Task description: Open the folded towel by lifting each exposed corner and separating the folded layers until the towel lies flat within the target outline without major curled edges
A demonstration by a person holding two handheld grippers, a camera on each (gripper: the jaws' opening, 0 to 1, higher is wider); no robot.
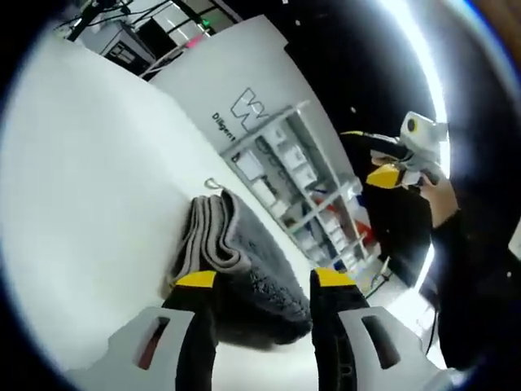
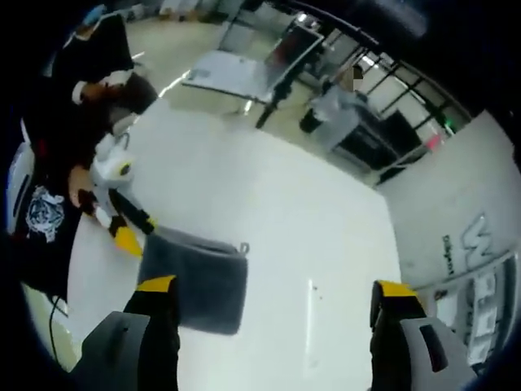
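Towel (image 1: 236, 261) still fully folded on my surface (image 2: 285, 204); nothing unfolded. Left hand-held gripper (image 1: 264, 281) gapes around it, right hand-held gripper (image 2: 277, 289) gapes empty.

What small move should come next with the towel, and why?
Probably ease the left claw forward and close on the top layer's edge: the grey towel lies folded on the white table between its open jaws, while the right claw hangs open beside it.
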